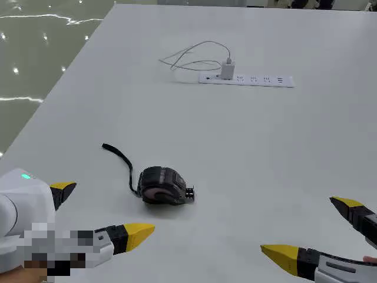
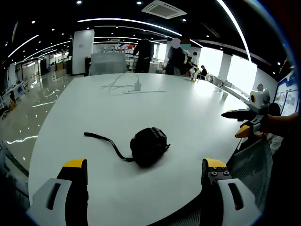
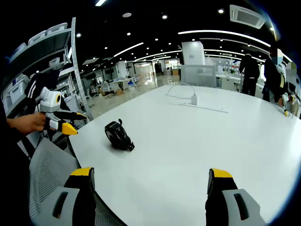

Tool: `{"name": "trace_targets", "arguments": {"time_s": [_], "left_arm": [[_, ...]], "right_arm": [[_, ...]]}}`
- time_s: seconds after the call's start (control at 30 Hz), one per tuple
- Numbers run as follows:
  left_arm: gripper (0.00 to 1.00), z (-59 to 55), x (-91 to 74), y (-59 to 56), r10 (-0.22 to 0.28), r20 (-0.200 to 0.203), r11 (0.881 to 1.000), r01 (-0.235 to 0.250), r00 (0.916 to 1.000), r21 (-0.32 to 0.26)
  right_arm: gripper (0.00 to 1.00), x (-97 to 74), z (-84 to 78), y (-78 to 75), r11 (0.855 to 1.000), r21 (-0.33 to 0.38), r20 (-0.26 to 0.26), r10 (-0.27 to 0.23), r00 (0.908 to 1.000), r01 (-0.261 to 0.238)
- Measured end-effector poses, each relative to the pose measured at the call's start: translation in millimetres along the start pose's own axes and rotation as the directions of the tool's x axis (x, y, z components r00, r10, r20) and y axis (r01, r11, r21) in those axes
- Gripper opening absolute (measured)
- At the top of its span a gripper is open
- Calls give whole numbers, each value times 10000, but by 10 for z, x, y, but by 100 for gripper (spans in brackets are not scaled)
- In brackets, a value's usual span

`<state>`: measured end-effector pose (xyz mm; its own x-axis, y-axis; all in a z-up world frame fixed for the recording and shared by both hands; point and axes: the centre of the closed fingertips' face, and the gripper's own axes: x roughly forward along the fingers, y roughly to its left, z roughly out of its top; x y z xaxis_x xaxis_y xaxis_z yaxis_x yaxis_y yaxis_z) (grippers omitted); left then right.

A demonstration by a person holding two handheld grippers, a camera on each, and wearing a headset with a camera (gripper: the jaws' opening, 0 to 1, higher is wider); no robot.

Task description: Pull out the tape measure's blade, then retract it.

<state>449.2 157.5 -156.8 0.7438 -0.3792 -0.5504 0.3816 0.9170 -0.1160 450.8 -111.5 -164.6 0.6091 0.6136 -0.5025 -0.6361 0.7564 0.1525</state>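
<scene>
The tape measure [image 1: 164, 186] lies on its side on the white desk [image 1: 265, 147], toward the near edge, with its black wrist strap [image 1: 121, 159] trailing away to the far left. Its blade looks fully wound in, and the small metal end tab seems to sit at the case's right side. The left hand-held gripper [image 1: 112, 207] hovers just short of the case on the near left, its 2 yellow-tipped jaws spread wide and holding nothing. The right hand-held gripper [image 1: 298, 224] hangs well apart on the near right, likewise wide and empty. In the left gripper view the case sits almost centred between that gripper's jaws but ahead of them, not touched. In the right gripper view it lies off to the left and farther out. Far across the desk are a white power strip [image 1: 247, 79] with a charger [image 1: 228, 70] plugged in and a looped cable [image 1: 188, 56], well clear of the work. By the look of it the task has not begun, and the step in hand is the approach. The next move likely calls for 1 gripper to close on the case and steady it. The other would have to pinch the small end tab squarely, a fine target that could slip.
</scene>
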Motion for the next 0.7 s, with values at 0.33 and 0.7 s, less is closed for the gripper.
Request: {"name": "trace_targets", "arguments": {"time_s": [0.33, 0.7], "left_arm": [[99, 29, 40, 32, 56, 2, 10000, -56, 10000, 1], [99, 37, 46, 25, 29, 5, 10000, -29, 10000, -8]], "right_arm": [[99, 48, 5, -8, 10000, -17, -71, 76, 9999, -76], [99, 38, -7, -2, 10000, -16, -102, 80, 9999, -80]]}}
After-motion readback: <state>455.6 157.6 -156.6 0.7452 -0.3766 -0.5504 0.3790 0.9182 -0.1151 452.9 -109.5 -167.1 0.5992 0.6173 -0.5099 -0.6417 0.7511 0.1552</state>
